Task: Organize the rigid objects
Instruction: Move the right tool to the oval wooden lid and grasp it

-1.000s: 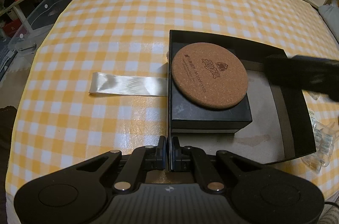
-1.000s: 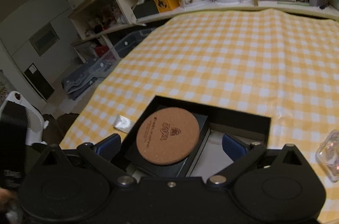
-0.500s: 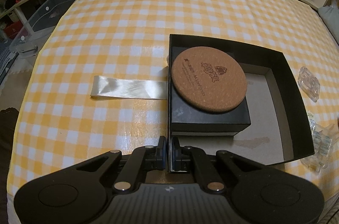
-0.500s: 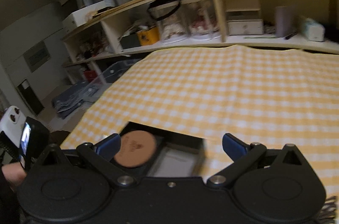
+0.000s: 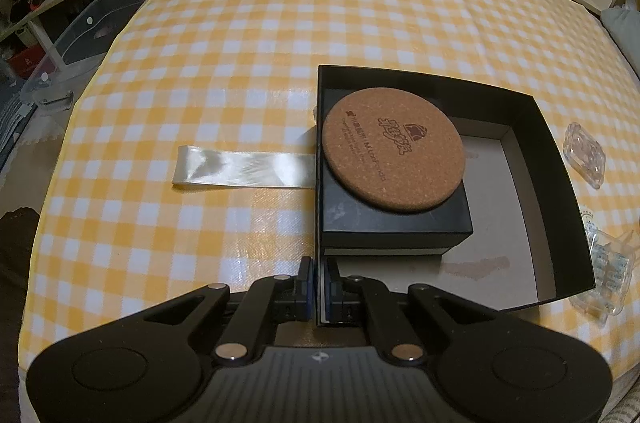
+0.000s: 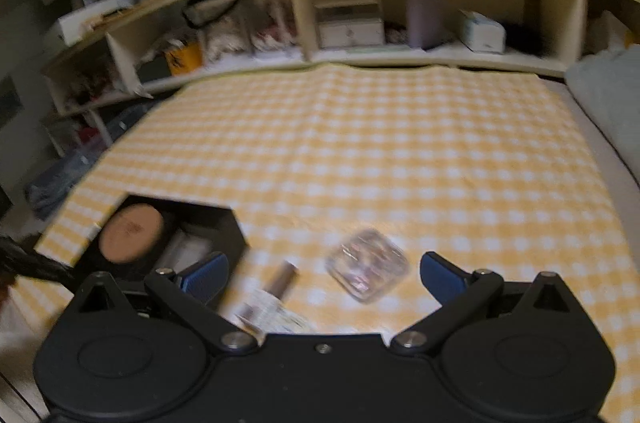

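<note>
A large open black box [image 5: 554, 183] lies on the yellow checked cloth. A smaller black box [image 5: 384, 223] sits in its left half, with a round cork coaster [image 5: 394, 151] on top. My left gripper [image 5: 319, 283] is shut on the big box's left wall at the near corner. In the right wrist view, my right gripper [image 6: 324, 277] is open above the cloth, to the right of the black box [image 6: 228, 231] and coaster [image 6: 130, 239]. A clear plastic case [image 6: 368, 265] and a small glass bottle [image 6: 276, 291] lie on the cloth between its blue pads [image 6: 204, 275], untouched.
A white satin ribbon [image 5: 244, 173] runs out from under the box's left side. The clear case [image 5: 584, 155] and a crumpled clear plastic pack [image 5: 608, 263] lie right of the box. Cluttered shelves [image 6: 348, 31] line the far edge, and a grey cushion [image 6: 608, 95] is at right.
My right gripper has swung right, away from the black box, and now hangs over the clear case and bottle. It has left the left wrist view. The left gripper has kept still.
</note>
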The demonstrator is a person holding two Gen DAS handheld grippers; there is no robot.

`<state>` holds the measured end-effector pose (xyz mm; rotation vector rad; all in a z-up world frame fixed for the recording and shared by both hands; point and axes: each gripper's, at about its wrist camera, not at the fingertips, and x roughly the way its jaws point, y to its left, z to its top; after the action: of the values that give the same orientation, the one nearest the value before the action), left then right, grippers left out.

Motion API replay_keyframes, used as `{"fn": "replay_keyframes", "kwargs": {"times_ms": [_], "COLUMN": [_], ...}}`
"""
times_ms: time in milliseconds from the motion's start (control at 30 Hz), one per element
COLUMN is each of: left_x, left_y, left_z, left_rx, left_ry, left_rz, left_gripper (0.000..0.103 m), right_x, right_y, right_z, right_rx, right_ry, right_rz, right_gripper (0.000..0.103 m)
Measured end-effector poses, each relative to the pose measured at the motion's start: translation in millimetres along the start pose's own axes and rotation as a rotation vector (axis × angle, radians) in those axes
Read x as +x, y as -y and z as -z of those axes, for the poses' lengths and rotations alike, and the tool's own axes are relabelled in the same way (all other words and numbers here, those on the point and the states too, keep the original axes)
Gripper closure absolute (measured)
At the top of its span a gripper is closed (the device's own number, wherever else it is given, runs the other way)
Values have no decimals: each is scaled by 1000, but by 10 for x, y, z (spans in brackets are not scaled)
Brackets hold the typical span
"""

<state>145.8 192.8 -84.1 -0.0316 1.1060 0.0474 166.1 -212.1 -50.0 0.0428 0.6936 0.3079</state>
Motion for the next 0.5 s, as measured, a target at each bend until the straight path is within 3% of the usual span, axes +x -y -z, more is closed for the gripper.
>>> {"fn": "replay_keyframes", "kwargs": {"times_ms": [367, 500], "left_x": [-17, -16], "left_y": [25, 31], "left_z": [-6, -7], "left_rx": [10, 10], "left_ry": [0, 1], "left_rz": [-5, -6], "left_gripper": [98, 98], "right_x": [320, 459], "right_y": [237, 265], "right_z": [440, 511], "right_rx": [-52, -48], "right_ry": [-259, -312], "right_rz": [101, 124], "right_gripper": [0, 0]}}
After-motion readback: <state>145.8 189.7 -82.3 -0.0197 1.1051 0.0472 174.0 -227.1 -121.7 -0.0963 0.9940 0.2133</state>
